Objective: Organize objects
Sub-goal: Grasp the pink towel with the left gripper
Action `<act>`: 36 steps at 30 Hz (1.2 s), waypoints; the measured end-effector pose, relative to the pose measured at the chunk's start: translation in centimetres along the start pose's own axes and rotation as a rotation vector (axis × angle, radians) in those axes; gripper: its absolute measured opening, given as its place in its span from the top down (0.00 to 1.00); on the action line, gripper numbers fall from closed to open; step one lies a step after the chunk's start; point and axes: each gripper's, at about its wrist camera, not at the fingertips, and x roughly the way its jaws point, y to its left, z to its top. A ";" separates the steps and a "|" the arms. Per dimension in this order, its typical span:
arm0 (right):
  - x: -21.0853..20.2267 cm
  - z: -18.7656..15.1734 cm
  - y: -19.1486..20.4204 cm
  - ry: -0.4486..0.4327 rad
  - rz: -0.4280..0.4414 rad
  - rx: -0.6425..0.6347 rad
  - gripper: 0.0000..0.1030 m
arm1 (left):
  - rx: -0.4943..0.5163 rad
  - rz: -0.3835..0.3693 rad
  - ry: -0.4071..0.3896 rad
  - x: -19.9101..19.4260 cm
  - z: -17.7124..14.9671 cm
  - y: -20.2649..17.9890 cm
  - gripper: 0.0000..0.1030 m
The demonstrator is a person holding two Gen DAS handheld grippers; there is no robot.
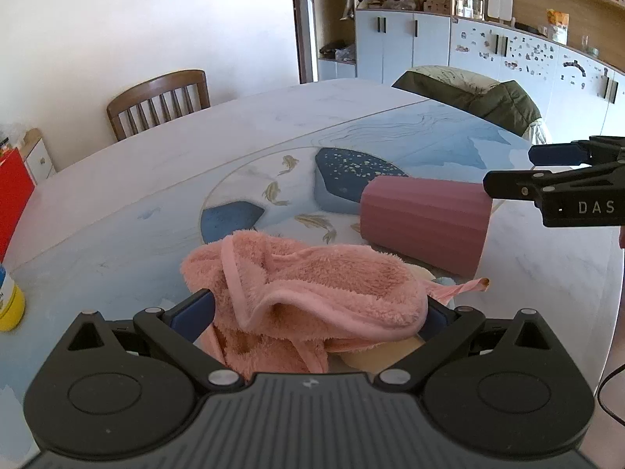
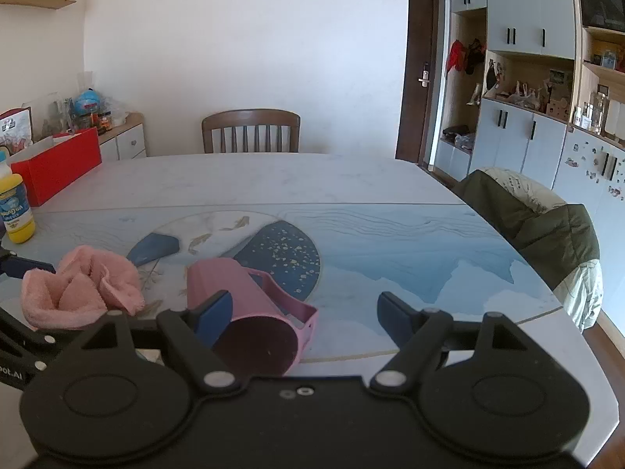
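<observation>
A fluffy pink towel (image 1: 312, 293) lies crumpled on the table, between the jaws of my left gripper (image 1: 316, 312), which close on its two sides. The towel also shows in the right wrist view (image 2: 78, 293). A pink ribbed cup with a handle (image 1: 425, 219) lies on its side to the right of the towel. In the right wrist view the cup (image 2: 250, 312) lies with its open mouth toward me. My right gripper (image 2: 304, 312) is open, its left finger beside the cup. My right gripper also shows in the left wrist view (image 1: 508, 172) at the cup's far end.
A yellow bottle (image 2: 15, 207) and a red box (image 2: 58, 164) stand at the table's left. A wooden chair (image 2: 250, 131) is at the far side. A green jacket (image 2: 547, 226) hangs over a chair on the right. Cabinets line the right wall.
</observation>
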 end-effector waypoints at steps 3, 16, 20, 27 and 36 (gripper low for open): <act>0.1 0.1 -0.1 -0.003 0.000 -0.001 0.21 | -0.033 -0.022 -0.026 -0.8 0.8 1.0 0.00; 0.1 0.3 0.2 -0.011 0.009 -0.002 0.21 | -0.127 -0.028 0.074 3.2 2.9 3.6 0.00; 0.1 0.3 0.2 -0.011 0.009 0.001 0.21 | -0.135 -0.031 0.124 5.2 1.5 3.4 0.00; 0.1 -0.1 0.0 -0.009 0.013 0.018 0.21 | -0.206 0.011 0.149 6.2 0.9 5.5 0.00; 0.0 -0.2 -0.1 -0.012 0.013 0.019 0.21 | -0.151 0.047 0.123 6.6 -0.1 5.3 0.01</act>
